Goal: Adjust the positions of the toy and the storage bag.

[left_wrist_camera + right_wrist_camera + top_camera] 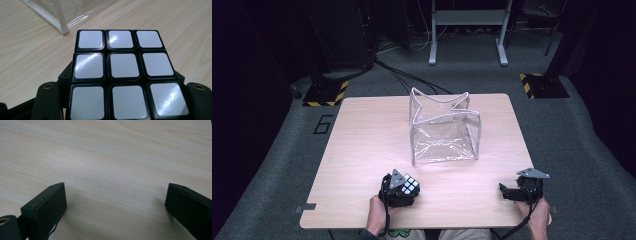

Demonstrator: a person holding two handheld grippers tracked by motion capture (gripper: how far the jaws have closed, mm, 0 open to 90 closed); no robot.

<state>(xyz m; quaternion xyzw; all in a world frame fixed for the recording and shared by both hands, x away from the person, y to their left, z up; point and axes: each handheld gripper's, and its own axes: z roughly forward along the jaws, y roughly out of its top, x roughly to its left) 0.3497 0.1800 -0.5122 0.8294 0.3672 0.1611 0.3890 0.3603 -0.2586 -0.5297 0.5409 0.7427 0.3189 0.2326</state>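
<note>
A puzzle cube (410,185) with black edges and a white face up sits between the jaws of my left gripper (402,193), near the table's front edge, left of centre. In the left gripper view the white squares of the cube (122,70) are close up, with a black jaw hugging each side; the gripper is shut on it. My right gripper (508,192) rests low at the front right of the table, its jaws pointing left. In the right gripper view its gripper (115,197) stands open, wide apart, with bare wood between the jaws.
A clear plastic bag (444,132) with white piping stands open-topped in the middle of the wooden table (362,140); a corner of the bag (62,15) lies just beyond the cube. Grey carpet, cables and stand bases surround the table.
</note>
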